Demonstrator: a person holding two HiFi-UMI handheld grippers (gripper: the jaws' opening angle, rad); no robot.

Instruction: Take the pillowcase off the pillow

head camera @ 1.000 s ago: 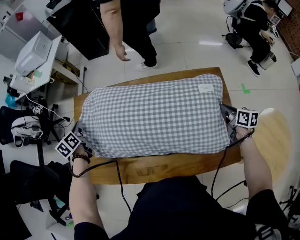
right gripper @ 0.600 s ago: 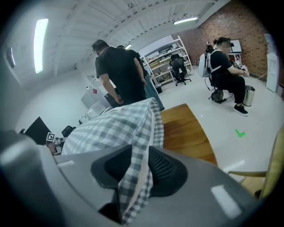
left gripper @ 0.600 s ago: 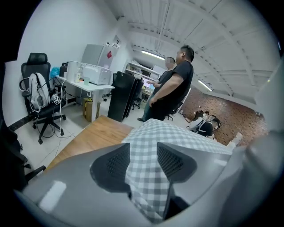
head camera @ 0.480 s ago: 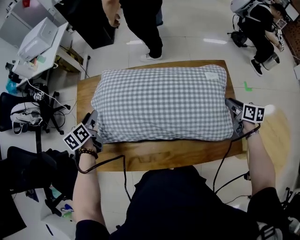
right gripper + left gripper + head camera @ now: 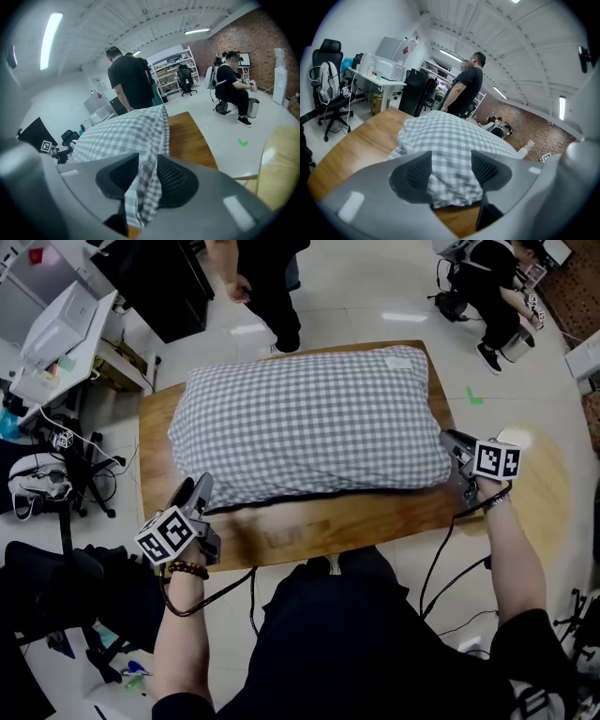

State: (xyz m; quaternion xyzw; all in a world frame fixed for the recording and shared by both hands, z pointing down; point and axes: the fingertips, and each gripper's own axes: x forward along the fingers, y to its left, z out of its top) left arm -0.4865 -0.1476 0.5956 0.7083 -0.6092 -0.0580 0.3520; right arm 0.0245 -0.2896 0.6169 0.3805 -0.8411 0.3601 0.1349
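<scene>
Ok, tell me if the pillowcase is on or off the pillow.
On. The pillowcase lies plump and full on the table; no bare pillow shows.

We are working in what is looking like a shared lab office. Beyond the right jaws a brick wall is rising behind shelving and an office chair. Off to their right a seated person is wearing a backpack. Left of the left jaws a desk is carrying a printer, with a second chair standing beside it. Tube lights are glowing above the jaws, over a pale tiled floor.
</scene>
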